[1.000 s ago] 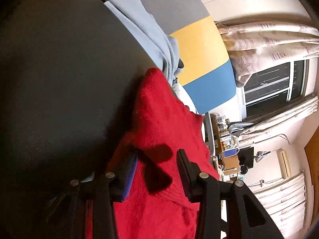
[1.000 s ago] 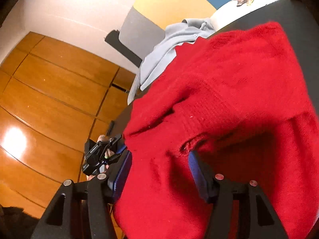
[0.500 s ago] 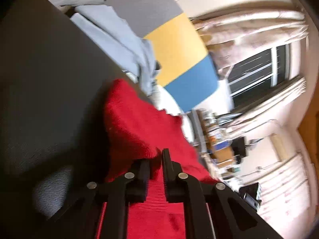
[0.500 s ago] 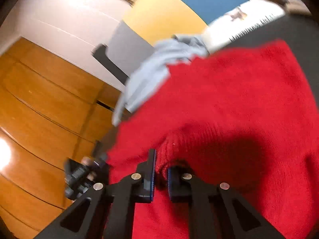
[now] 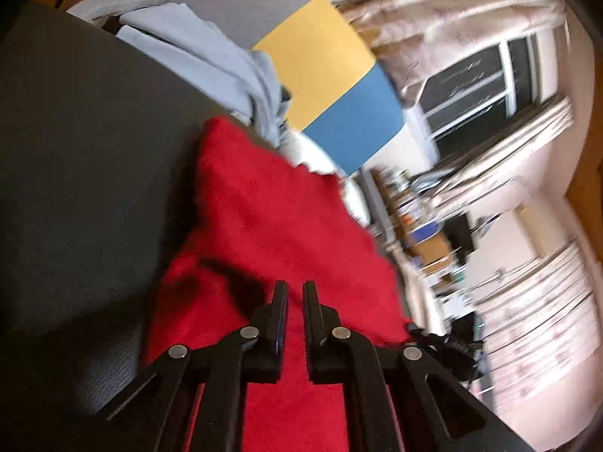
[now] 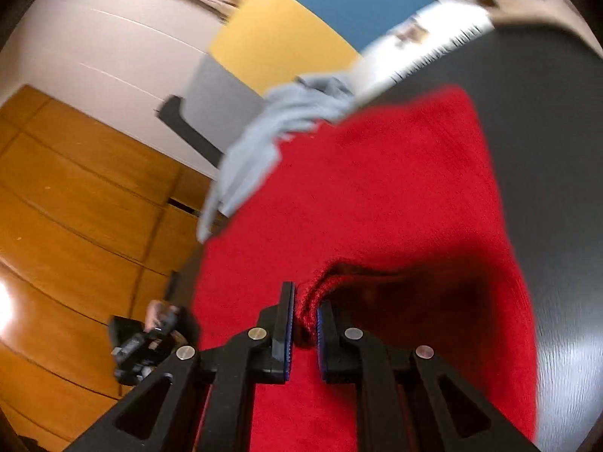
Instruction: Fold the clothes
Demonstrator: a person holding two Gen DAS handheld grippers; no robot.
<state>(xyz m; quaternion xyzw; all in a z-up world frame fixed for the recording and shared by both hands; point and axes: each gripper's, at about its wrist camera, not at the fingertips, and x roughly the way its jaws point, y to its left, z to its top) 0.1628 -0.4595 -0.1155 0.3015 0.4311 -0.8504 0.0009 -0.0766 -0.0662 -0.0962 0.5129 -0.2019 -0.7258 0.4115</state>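
Observation:
A red knit sweater (image 5: 271,207) lies on a dark table (image 5: 83,143) and fills the lower middle of both views. My left gripper (image 5: 294,293) is shut on a fold of the red sweater, its jaws nearly together. My right gripper (image 6: 305,301) is shut on a raised edge of the same red sweater (image 6: 377,196), with the cloth bunched between the blue pads. A light blue garment (image 5: 211,56) lies at the far edge of the table, touching the sweater; it also shows in the right wrist view (image 6: 279,132).
A grey, yellow and blue panel (image 5: 320,60) stands behind the table. A window with curtains (image 5: 482,75) and cluttered shelves (image 5: 422,226) are to the right. Wooden panelling (image 6: 75,207) fills the left of the right wrist view, where the dark table (image 6: 557,188) extends right.
Both grippers have gone from open to shut on the red sweater. Both views have shifted and the held edges are lifted off the table.

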